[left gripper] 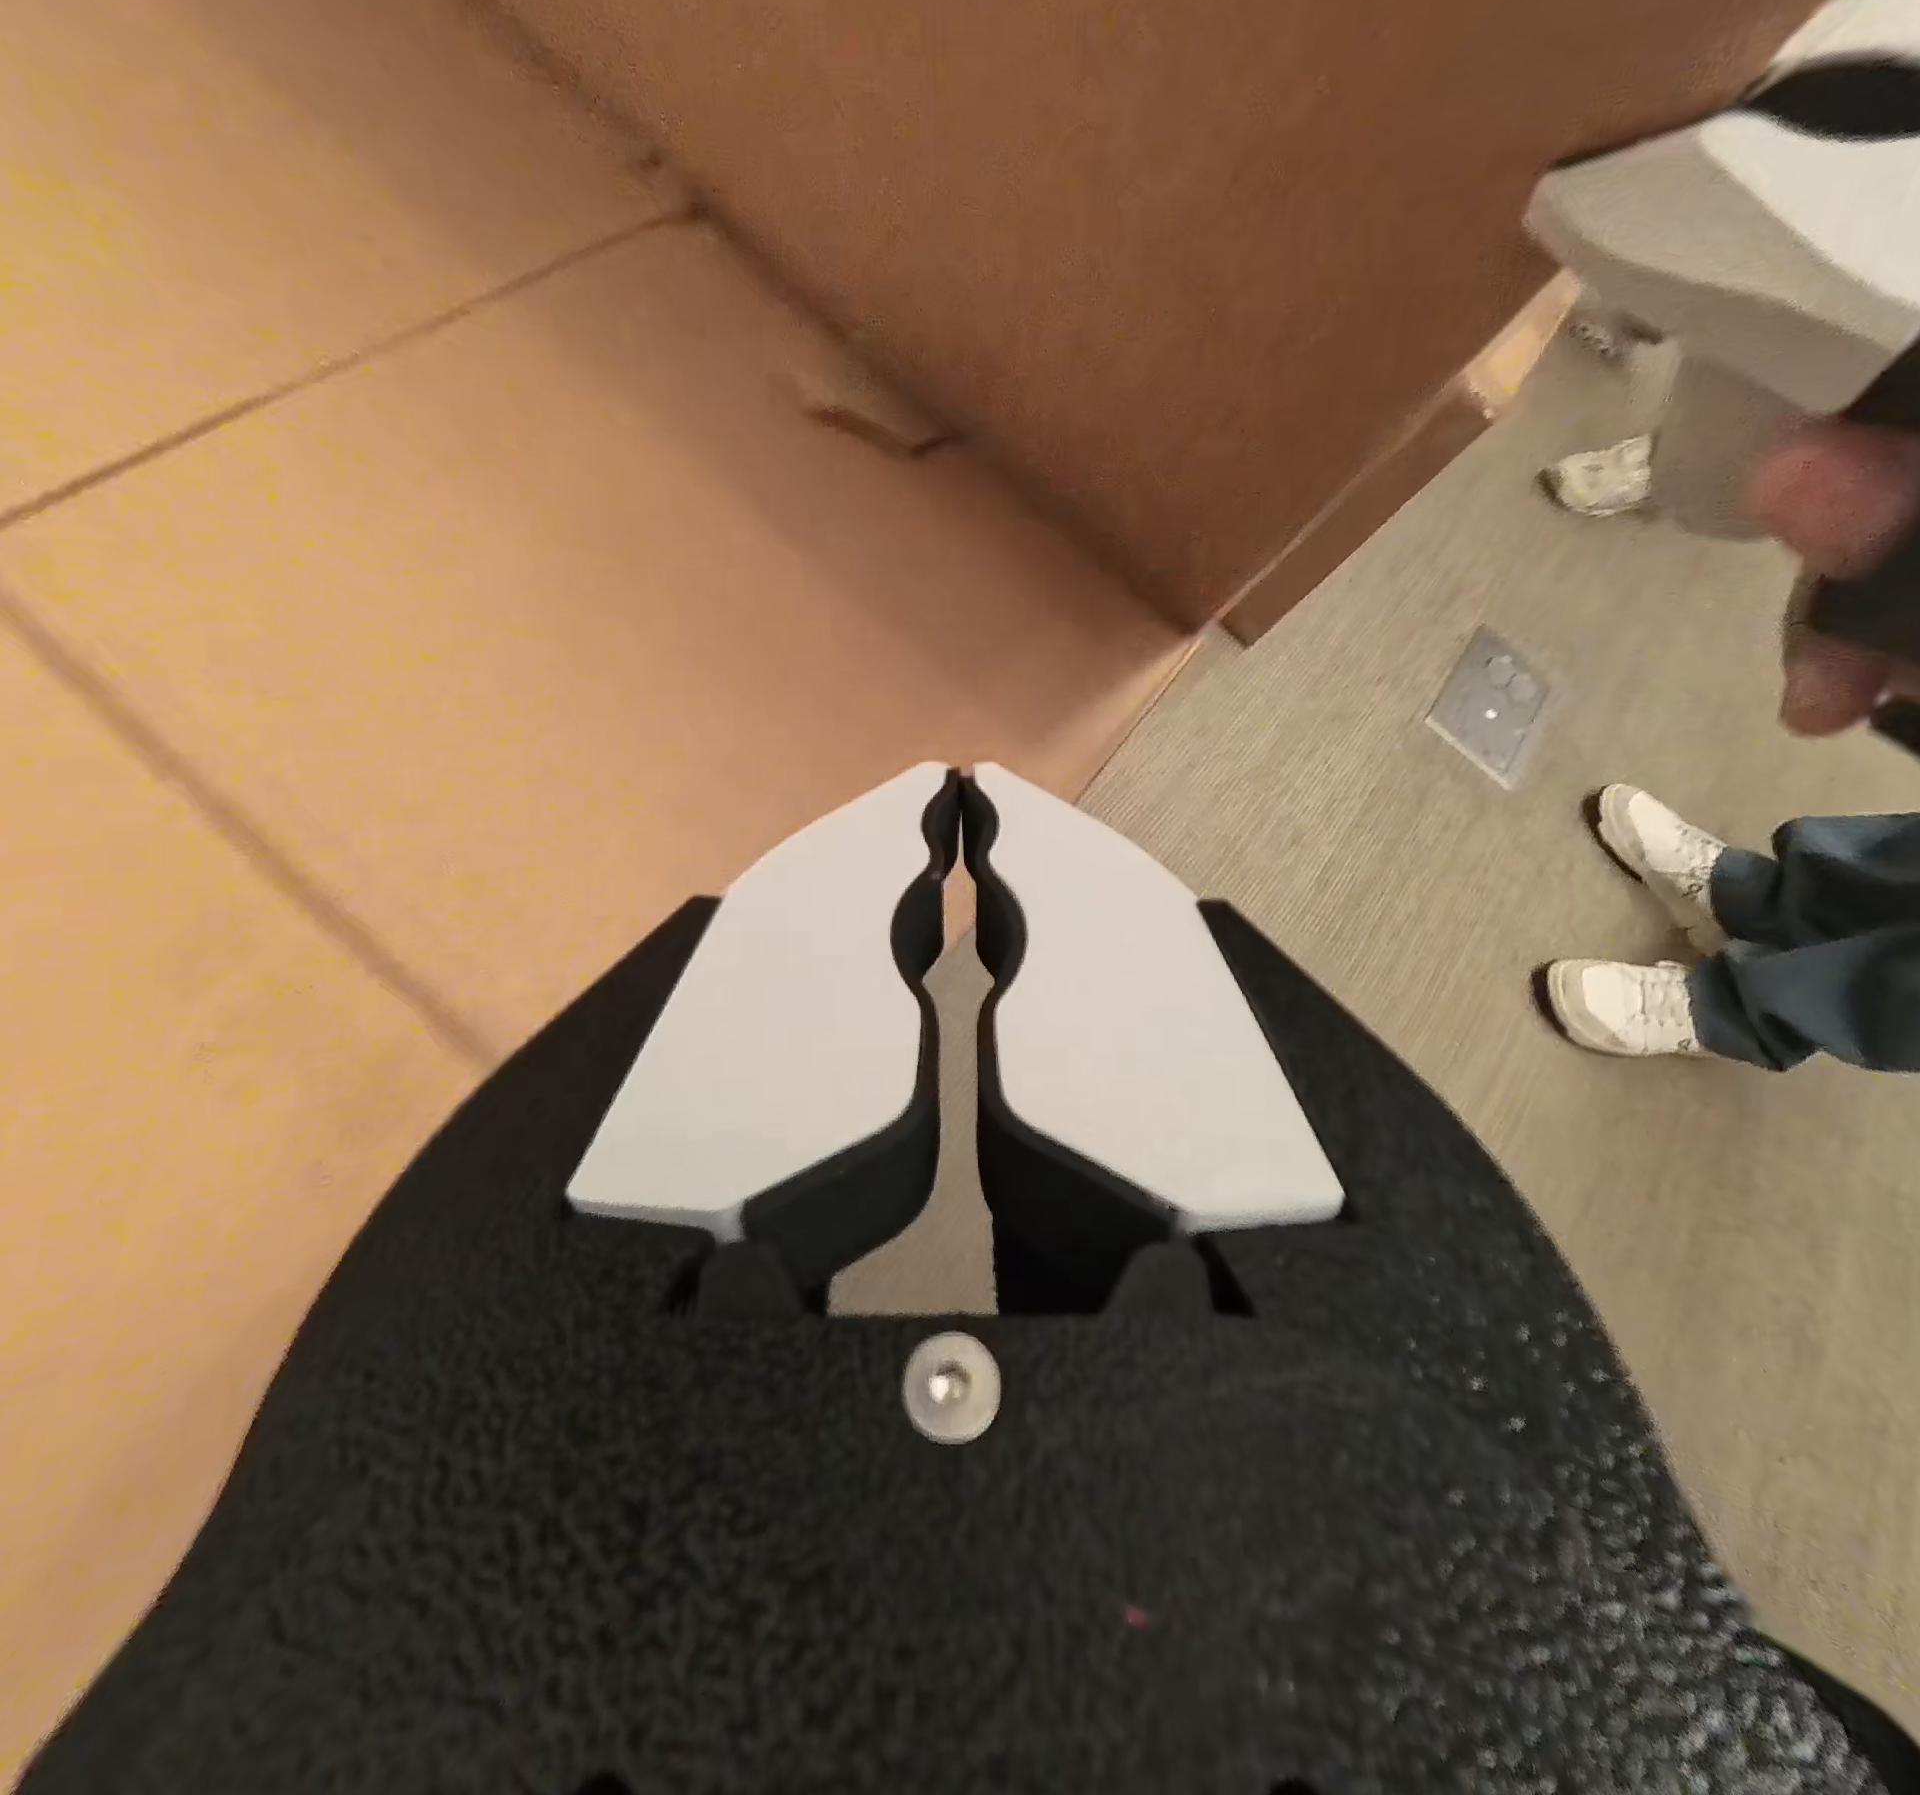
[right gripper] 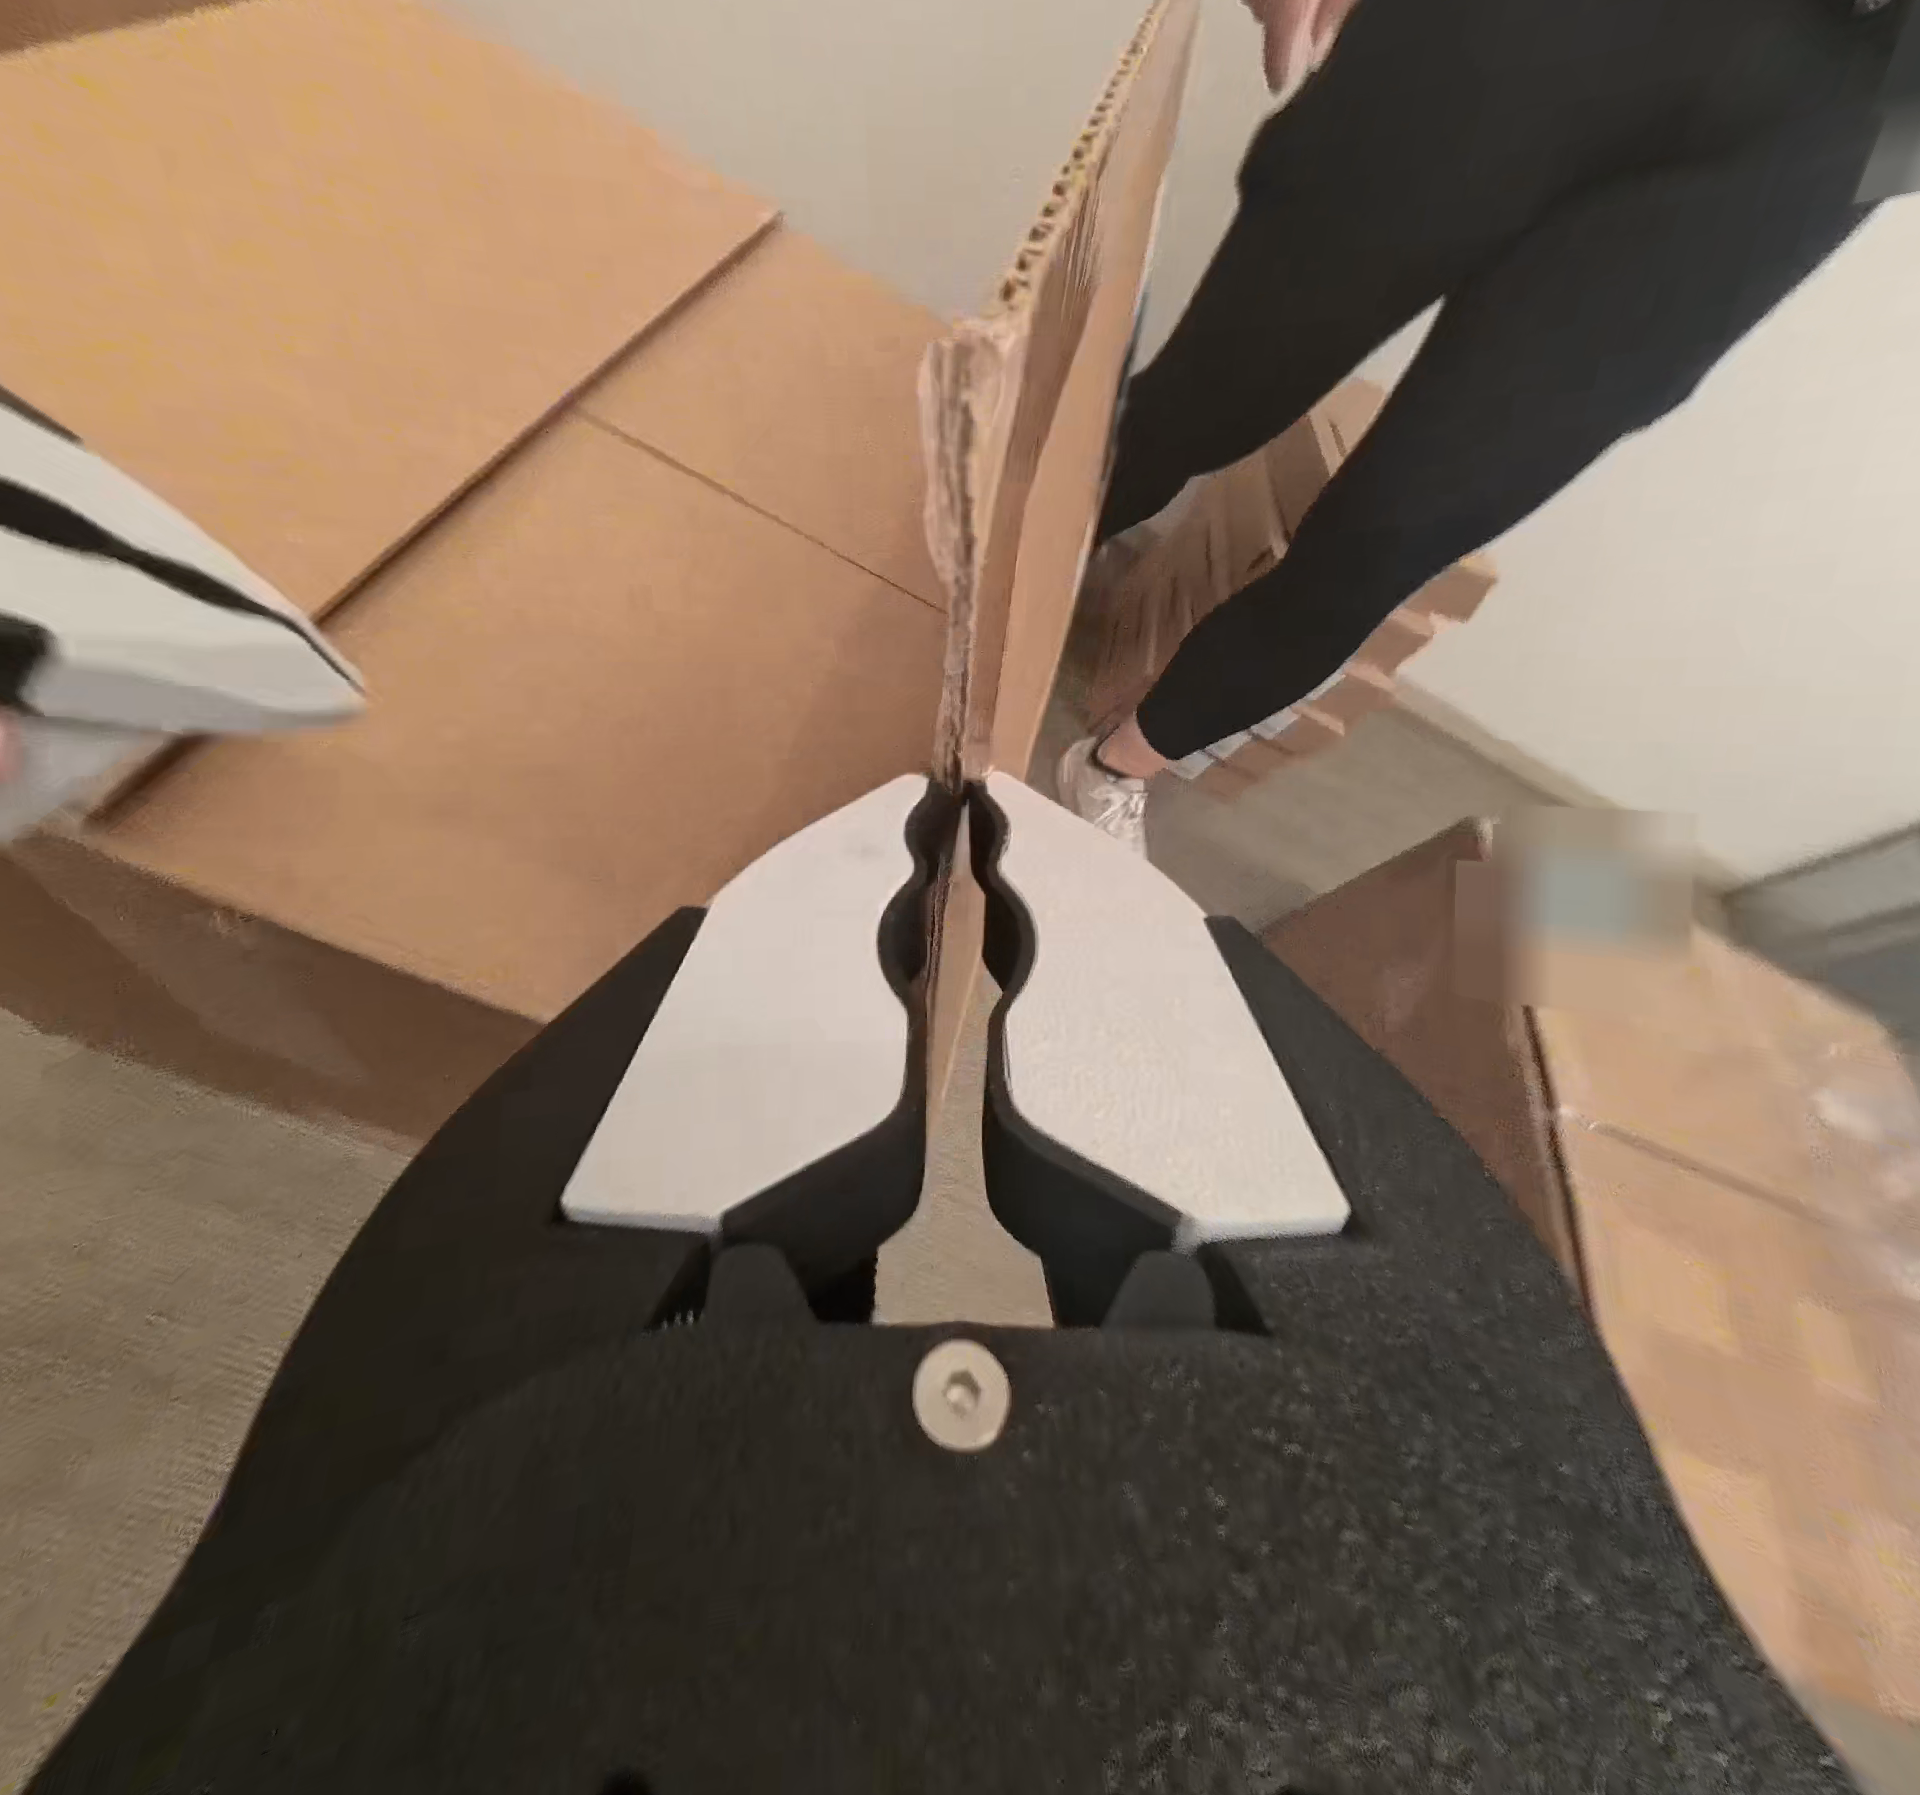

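My right gripper [right gripper: 961, 789] is shut on the edge of an upright brown cardboard flap [right gripper: 1081, 343]. The flap runs between the pads and rises away from them. It belongs to a large cardboard box [right gripper: 520, 550] whose flat flaps lie to the left. My left gripper [left gripper: 961, 781] is shut, its pads touch and nothing shows between them. It hovers over the box's flat flaps [left gripper: 468, 550], near a standing cardboard wall [left gripper: 1039, 135]. The left gripper also shows at the left edge of the right wrist view [right gripper: 156, 623]. The right gripper shows blurred at the top right of the left wrist view [left gripper: 1714, 291].
Grey carpet [left gripper: 1403, 966] with a metal floor plate [left gripper: 1491, 706] lies to the right of the box. One person's shoes and jeans [left gripper: 1662, 914] stand there. Another person in black trousers [right gripper: 1455, 291] stands behind the flap. A second box [right gripper: 1714, 1174] is at the right. Spacing between my two grippers at the tips: around 12 centimetres.
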Action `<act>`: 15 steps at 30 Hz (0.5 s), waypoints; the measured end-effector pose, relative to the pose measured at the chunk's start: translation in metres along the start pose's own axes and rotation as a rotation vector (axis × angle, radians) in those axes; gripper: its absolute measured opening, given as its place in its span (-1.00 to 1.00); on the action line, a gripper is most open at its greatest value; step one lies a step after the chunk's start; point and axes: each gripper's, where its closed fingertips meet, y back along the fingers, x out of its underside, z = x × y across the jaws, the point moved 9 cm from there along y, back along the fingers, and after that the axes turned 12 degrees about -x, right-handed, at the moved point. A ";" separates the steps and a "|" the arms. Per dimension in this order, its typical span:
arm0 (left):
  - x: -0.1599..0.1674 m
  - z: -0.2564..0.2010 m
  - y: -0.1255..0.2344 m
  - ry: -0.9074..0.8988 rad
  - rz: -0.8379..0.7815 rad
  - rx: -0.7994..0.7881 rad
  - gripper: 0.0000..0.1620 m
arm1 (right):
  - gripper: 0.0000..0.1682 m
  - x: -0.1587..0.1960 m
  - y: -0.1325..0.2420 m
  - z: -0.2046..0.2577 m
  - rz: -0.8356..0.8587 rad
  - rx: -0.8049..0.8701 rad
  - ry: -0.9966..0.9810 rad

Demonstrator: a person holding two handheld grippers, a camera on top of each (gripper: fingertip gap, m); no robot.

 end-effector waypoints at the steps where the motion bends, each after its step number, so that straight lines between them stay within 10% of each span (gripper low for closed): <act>1: -0.011 -0.013 -0.009 -0.009 -0.013 0.008 -1.00 | -0.95 0.001 0.004 -0.009 -0.004 -0.009 -0.023; 15: -0.090 -0.105 -0.071 -0.076 -0.078 0.082 -1.00 | -0.93 0.012 0.021 -0.052 -0.001 -0.138 -0.019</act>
